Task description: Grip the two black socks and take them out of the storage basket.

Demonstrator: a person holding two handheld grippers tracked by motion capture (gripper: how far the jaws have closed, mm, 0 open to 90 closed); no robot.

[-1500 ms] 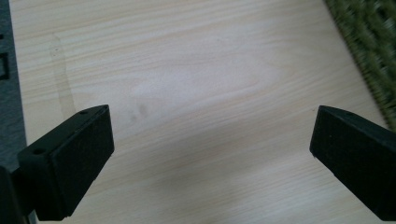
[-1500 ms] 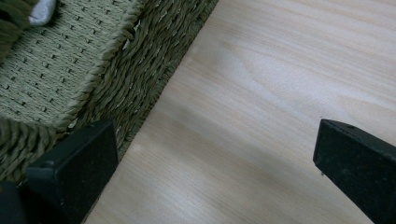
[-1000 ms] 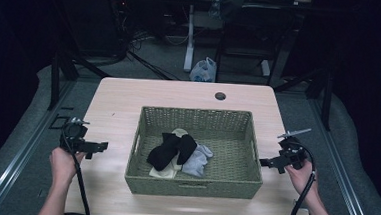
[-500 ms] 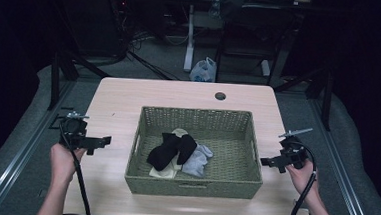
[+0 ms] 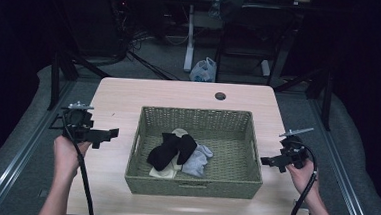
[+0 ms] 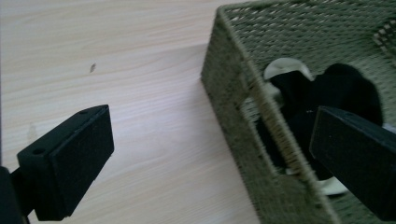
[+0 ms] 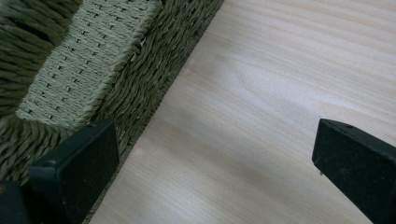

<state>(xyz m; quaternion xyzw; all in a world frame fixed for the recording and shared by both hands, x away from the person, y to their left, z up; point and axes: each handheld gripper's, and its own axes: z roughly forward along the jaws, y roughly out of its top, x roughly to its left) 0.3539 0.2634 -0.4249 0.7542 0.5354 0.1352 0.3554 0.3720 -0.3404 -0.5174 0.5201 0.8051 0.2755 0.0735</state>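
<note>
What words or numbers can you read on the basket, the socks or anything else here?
None: no words, numbers or labels can be read.
The woven basket is plain, with no tag.
The black sock, cream sock and grey sock show no print.
The left hand-held gripper and right hand-held gripper bear no readable marks.
The white bag on the floor is too small to tell.

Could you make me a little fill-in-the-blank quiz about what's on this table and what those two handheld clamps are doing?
1. The socks lie inside a woven ____.
2. The left gripper and the right gripper each have their jaws ____.
3. The pile holds black, cream and ____ socks.
4. The basket stands between the two grippers on a wooden ____.

Missing words: basket; open; grey; table
</note>
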